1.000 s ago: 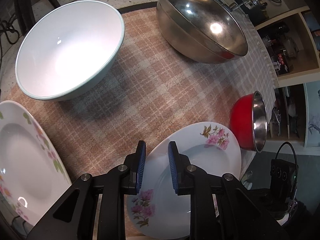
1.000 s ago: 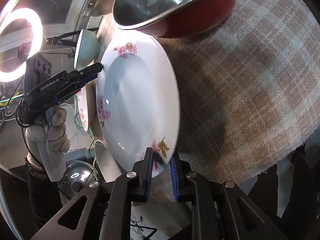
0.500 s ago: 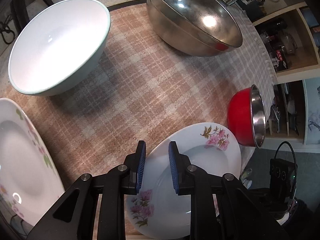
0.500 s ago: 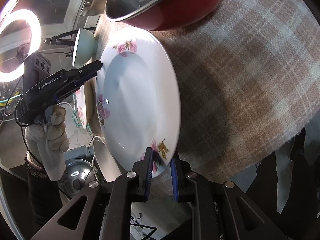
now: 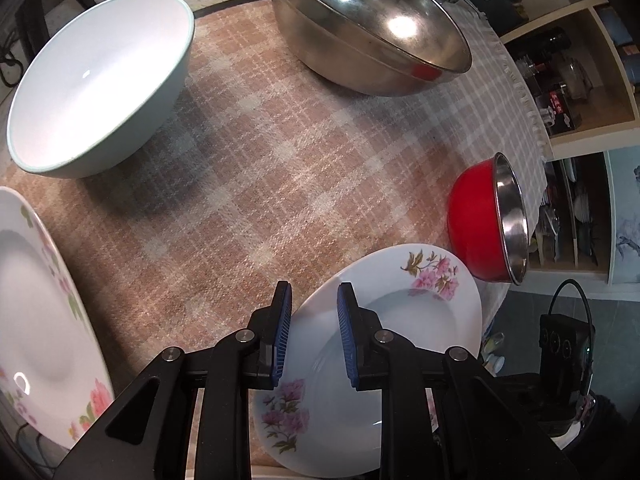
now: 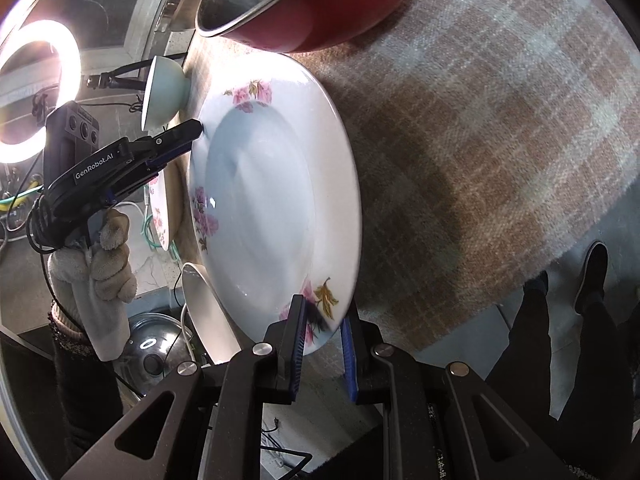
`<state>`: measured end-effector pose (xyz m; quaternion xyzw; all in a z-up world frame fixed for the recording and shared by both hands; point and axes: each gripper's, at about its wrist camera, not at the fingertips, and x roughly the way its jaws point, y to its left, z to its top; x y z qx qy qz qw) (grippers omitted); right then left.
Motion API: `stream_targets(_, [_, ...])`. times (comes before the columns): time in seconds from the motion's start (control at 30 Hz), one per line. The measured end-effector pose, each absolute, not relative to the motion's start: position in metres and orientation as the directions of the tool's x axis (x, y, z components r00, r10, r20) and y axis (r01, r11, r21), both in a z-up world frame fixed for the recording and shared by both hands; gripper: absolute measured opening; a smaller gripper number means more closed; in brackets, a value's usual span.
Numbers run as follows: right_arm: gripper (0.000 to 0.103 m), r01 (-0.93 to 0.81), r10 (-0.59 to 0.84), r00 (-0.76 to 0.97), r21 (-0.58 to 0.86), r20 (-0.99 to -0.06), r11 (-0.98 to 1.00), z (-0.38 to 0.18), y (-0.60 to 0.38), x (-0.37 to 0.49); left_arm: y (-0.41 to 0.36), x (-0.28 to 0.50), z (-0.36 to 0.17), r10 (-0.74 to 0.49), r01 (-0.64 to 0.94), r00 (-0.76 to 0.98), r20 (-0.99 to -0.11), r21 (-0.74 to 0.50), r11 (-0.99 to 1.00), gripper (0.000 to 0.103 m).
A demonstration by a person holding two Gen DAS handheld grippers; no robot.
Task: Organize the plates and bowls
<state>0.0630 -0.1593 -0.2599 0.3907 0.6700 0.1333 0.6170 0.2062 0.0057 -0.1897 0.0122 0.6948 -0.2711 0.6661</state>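
Observation:
A white floral plate (image 5: 400,320) (image 6: 272,200) is held tilted above the plaid cloth. My left gripper (image 5: 312,332) is shut on its rim at one side; it shows in the right wrist view (image 6: 192,132) at the plate's far edge. My right gripper (image 6: 320,336) is shut on the opposite rim. A second floral plate (image 5: 36,312) lies at the left edge. A white bowl (image 5: 96,80), a large steel bowl (image 5: 372,28) and a red bowl (image 5: 480,216) (image 6: 320,0) stand on the cloth.
The plaid cloth (image 5: 260,168) covers the table; its front edge (image 6: 540,264) hangs close to the right gripper. Shelves (image 5: 580,80) stand beyond the table at right. A ring light (image 6: 36,88) and a pot lid (image 6: 148,344) are off the table.
The plate, held at both rims, has shifted slightly; the left wrist view has drifted so the bowls sit a little further left. Both grips are unchanged.

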Motion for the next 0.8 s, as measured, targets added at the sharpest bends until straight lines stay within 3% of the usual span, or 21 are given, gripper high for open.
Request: stream_targets(0.8, [0.016, 0.354, 0.659, 0.082, 0.64, -0.748, 0.682, -0.26, -0.183, 0.058, 0.013, 0.188, -0.191, -0.351, 0.348, -0.142, -0.926, -0.378, 0.858, 0.021])
